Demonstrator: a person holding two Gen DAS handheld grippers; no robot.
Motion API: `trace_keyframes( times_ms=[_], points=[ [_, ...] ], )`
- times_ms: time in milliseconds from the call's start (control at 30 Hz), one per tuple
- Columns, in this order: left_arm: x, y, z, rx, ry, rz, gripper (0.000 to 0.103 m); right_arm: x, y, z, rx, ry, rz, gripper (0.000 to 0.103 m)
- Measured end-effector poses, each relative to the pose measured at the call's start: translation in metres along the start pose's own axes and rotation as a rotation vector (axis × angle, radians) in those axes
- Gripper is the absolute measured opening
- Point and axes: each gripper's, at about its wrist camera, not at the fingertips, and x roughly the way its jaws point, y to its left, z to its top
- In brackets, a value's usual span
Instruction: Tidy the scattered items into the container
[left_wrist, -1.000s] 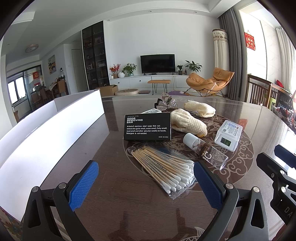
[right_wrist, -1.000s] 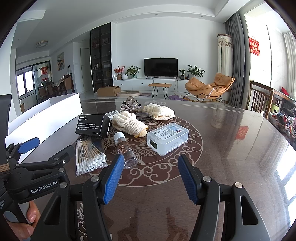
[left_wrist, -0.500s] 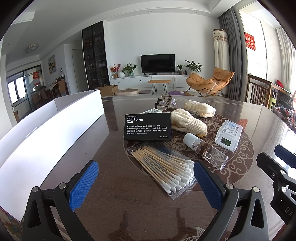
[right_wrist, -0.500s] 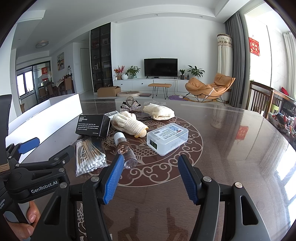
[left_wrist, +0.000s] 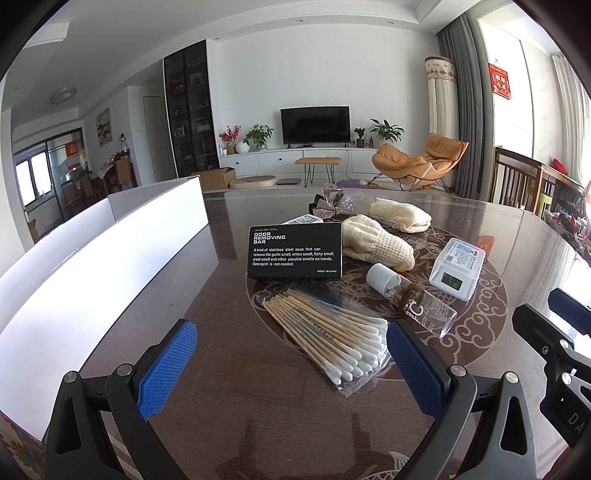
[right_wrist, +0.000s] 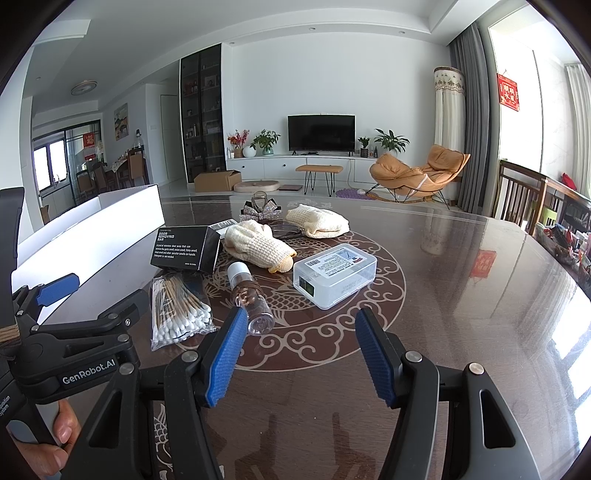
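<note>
Left gripper (left_wrist: 291, 365) and right gripper (right_wrist: 297, 356) both released, empty, one white rectangular container (left_wrist: 110, 251) far left, two cream knitted mitts (right_wrist: 258, 245), one black box (left_wrist: 294, 250), one cotton-swab packet (left_wrist: 325, 338), one clear bottle (right_wrist: 250, 293), one clear plastic case (right_wrist: 334, 275)

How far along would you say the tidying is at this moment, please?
Nothing looks done. The cotton swabs, bottle, black box, clear case, mitts and bow lie on the table beside the white container. The left gripper and right gripper are open, holding nothing.
</note>
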Motion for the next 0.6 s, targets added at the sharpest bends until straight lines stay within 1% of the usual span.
trace_keyframes(
  times_ms=[600],
  points=[
    [0.0, -0.0001, 0.0001, 0.0, 0.0, 0.0, 0.103, -0.0001, -0.0002, -0.0001, 0.006, 0.0, 0.002, 0.062]
  ],
)
